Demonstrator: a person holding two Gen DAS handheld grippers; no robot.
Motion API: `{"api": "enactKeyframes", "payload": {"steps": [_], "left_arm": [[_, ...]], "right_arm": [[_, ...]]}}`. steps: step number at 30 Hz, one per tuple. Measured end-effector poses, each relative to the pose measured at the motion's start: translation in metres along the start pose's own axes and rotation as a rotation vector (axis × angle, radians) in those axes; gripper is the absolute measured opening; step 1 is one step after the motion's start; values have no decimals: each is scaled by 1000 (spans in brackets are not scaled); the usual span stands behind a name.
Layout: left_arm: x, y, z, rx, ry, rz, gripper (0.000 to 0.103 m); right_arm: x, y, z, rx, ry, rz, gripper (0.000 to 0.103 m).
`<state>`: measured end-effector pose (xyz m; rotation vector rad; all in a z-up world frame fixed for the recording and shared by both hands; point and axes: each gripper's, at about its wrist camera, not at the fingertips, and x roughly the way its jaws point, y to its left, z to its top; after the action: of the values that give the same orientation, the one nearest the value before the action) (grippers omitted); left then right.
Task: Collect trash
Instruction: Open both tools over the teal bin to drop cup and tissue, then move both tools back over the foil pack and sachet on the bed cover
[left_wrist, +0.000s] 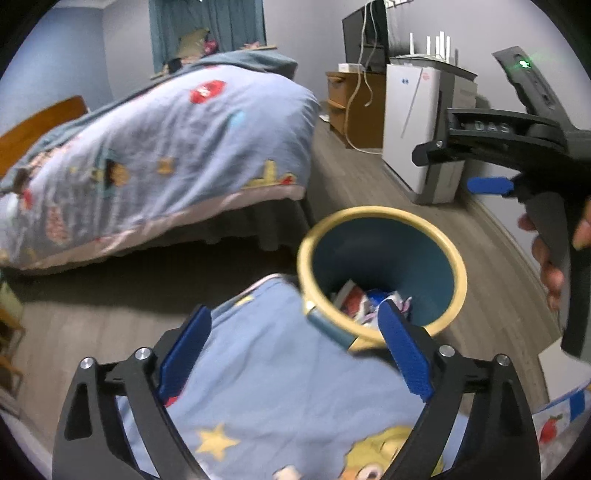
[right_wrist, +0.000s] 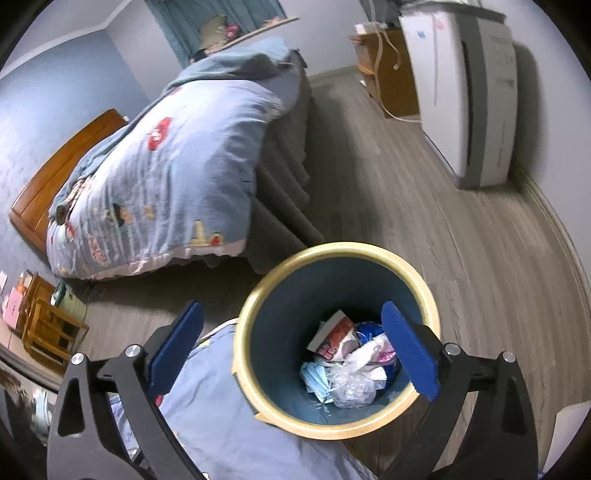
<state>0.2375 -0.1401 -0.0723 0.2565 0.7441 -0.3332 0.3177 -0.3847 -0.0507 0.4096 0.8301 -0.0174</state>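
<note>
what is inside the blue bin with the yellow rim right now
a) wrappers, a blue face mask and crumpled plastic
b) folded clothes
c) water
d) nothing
a: the right wrist view looks down into the bin and shows wrappers, a blue face mask and crumpled plastic at the bottom.

I see a home bedroom: a bed (left_wrist: 162, 147) with cartoon-print duvet, curtained window (left_wrist: 207, 22), wooden dresser (left_wrist: 354, 107), wood floor (right_wrist: 424, 221).
</note>
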Motion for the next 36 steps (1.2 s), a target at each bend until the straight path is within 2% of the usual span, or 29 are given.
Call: {"api": "enactKeyframes", "payload": {"steps": [4,8,13,17,20,23,27,33,35,36], "left_arm": [[-39,24,-14,-14,-14,40,92],[-80,58,-32,-76,-26,89,93],[-128,101,-64,-79,-31,218,94],[-157,139,-92,-154,-36,289,95],[-164,168,-113,-245,-26,313,95],[-165,193,-132,-316,20,337,95],[-164,208,-146,-322,58,348,95],[-150,210,-159,-328,108,320,95],[-141,212,-165,-334,148,295,95],[-140,212,-166,-341,153,285,95]], "right_arm": [[-9,27,-6,-63,-15,11,97],[-15,60,-21,-139,-11,37,97],[-21,103,-48,-212,34,96,97],[-24,132,-70,-239,69,124,97],[-21,153,-92,-273,111,136,97],[-13,171,-116,-310,161,121,97],[1,190,-145,-363,224,97,97],[30,205,-192,-464,326,69,97],[41,210,-207,-505,361,64,96],[45,212,-213,-516,372,63,93]]}}
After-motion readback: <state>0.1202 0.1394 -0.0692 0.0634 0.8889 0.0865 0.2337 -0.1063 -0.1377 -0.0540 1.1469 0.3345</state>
